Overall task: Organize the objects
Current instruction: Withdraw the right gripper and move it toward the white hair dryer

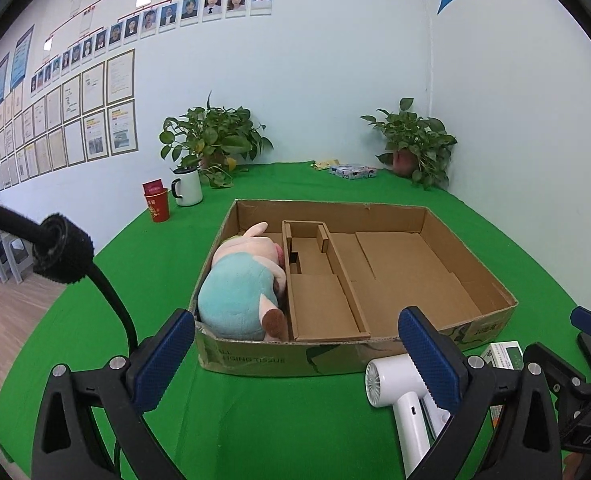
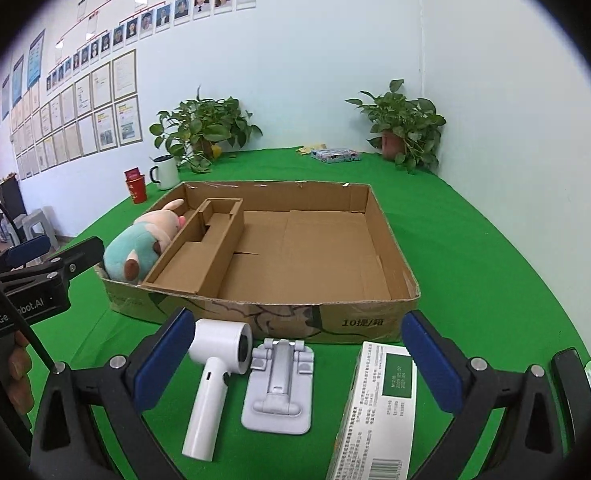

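A shallow cardboard box (image 1: 471, 296) (image 2: 391, 248) with dividers lies on the green table. A plush pig in a teal shirt (image 1: 239, 292) (image 2: 135, 248) lies in its left compartment. A white hair dryer (image 2: 215, 376) (image 1: 403, 400), a grey folding stand (image 2: 279, 388) and a green-and-white carton (image 2: 379, 412) lie in front of the box. My left gripper (image 1: 295, 360) is open and empty before the box's front wall. My right gripper (image 2: 295, 360) is open and empty above the stand, with the dryer and carton at either side.
At the back left stand a white mug (image 1: 187, 186) and a red cup (image 1: 157, 204). Two potted plants (image 1: 215, 140) (image 1: 415, 144) and a small printed box (image 1: 353, 171) sit by the wall. The table's left edge drops to a wooden floor with stools (image 1: 3, 252).
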The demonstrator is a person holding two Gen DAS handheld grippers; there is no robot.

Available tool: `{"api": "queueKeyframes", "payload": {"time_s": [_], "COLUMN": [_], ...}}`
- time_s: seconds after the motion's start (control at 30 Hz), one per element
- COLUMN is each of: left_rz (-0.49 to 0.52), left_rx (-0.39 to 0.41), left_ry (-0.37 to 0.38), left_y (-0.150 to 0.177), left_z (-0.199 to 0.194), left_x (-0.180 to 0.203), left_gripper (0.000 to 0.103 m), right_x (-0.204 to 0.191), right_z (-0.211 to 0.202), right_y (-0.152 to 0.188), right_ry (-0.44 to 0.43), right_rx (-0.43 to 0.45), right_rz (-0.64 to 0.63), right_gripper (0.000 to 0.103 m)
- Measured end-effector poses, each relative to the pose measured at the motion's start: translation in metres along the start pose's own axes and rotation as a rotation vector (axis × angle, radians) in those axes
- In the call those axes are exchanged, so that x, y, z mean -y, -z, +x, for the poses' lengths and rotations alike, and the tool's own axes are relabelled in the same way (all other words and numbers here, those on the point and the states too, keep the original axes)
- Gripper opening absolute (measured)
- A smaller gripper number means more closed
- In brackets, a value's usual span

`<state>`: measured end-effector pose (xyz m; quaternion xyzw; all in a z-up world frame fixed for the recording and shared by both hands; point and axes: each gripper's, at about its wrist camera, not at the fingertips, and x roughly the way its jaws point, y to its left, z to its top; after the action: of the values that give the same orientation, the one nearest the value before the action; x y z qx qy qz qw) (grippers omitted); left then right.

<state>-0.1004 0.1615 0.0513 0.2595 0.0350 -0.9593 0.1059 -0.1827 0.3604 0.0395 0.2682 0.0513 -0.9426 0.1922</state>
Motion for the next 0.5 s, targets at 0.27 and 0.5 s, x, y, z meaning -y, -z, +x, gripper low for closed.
{"api": "queueKeyframes", "payload": {"time_s": [0.27, 0.5], "left_rz": [0.0, -0.027], "left_rx": [-0.008, -0.087], "left_ry": [-0.001, 0.056], "left_y": [0.018, 0.023], "left_z": [-0.011, 0.007], "left_x": [0.003, -0.008], "left_gripper": [0.102, 0.1], "right_x": [-0.012, -0.016], "right_z": [0.002, 0.005], "right_y": [0.008, 0.019], "right_ry": [-0.042, -0.091], "right_rx": [-0.02, -0.049], "right_rz": [-0.031, -0.032], "right_gripper": [0.103, 0.103]}}
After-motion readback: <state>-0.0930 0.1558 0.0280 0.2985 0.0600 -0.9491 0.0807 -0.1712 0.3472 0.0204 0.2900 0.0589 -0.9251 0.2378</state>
